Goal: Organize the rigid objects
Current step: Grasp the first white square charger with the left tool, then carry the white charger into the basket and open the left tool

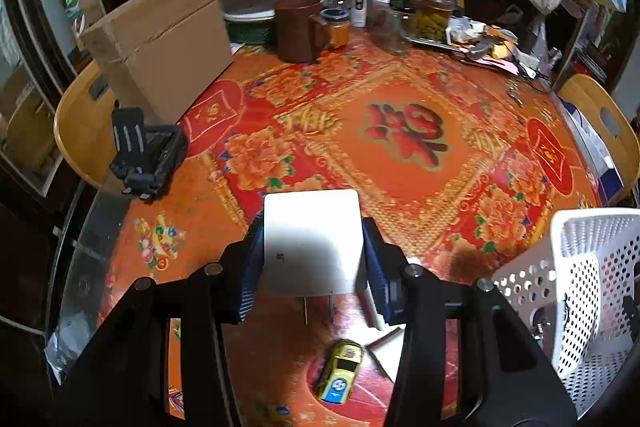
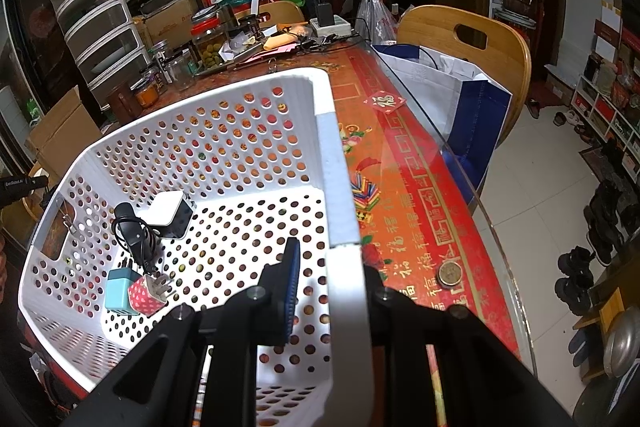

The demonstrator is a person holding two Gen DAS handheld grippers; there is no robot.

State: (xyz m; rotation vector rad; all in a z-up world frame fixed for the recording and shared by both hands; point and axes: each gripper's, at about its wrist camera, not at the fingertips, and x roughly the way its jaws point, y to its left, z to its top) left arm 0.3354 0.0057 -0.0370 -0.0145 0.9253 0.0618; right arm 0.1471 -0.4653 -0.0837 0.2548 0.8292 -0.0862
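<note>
My left gripper [image 1: 314,259] is shut on a white plug adapter [image 1: 314,241] and holds it above the table, prongs pointing down. A yellow toy car [image 1: 340,371] lies on the red patterned tablecloth below it. The white perforated basket [image 1: 580,267] stands to the right. My right gripper [image 2: 332,291] is shut on the basket's near right wall [image 2: 340,187], one finger [image 2: 290,287] inside. In the basket lie a white charger [image 2: 168,213], a black corded adapter [image 2: 134,231], a light blue plug [image 2: 120,289] and a pink dotted plug [image 2: 146,295].
A black holder [image 1: 146,155] sits at the table's left edge beside a cardboard box [image 1: 160,39]. A brown mug [image 1: 298,29] and jars [image 1: 432,15] stand at the back. A coin [image 2: 450,273] lies near the glass table edge. Wooden chairs [image 2: 472,43] flank the table.
</note>
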